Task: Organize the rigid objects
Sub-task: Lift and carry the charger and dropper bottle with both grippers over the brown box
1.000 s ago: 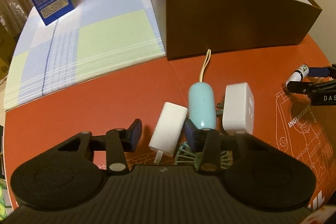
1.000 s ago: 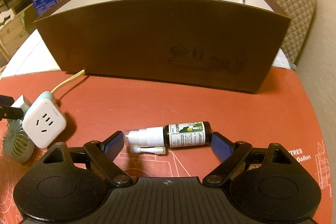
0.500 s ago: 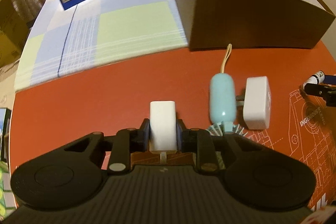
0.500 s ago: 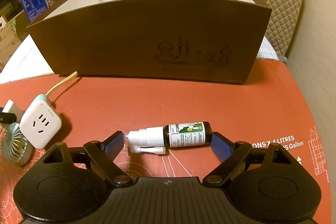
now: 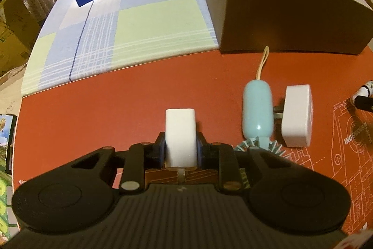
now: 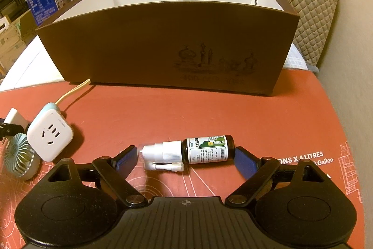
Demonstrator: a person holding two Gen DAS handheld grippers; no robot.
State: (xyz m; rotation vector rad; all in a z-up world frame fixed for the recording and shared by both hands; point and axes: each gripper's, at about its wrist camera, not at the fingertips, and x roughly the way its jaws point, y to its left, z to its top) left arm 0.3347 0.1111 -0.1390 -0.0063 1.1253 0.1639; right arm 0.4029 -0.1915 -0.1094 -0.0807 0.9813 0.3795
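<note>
White charger: a white charger block (image 5: 180, 135) sits between the pads of the left tongs (image 5: 179, 151), just above the red counter (image 5: 116, 95).
Left tongs: closed tight on the charger, one pad on each long side; a second ago they stood open around it, with the charger lying askew beside the handheld fan.
Meaning: the grasp looks complete, so the next step is probably a lift and carry to the brown box (image 5: 291, 13); that is a judgement.
Right tongs: the right tongs (image 6: 186, 156) stand wide, unchanged from a second ago, bracketing the spray bottle (image 6: 191, 151) end to end; whether the pads touch it I cannot tell, and nothing looks gripped.
Spray bottle: lying on its side on the counter, nozzle toward the left pad, well short of the box wall.
Still on the counter: a pale blue handheld fan (image 5: 257, 113) and a white socket cube (image 5: 297, 118) lie side by side, to the right of the held charger.
Box: open-topped, white inside, near the back of the counter; most of its floor is hidden by the wall.
Risk: the charger is smooth and held near one end, so it may pivot on lifting.
</note>
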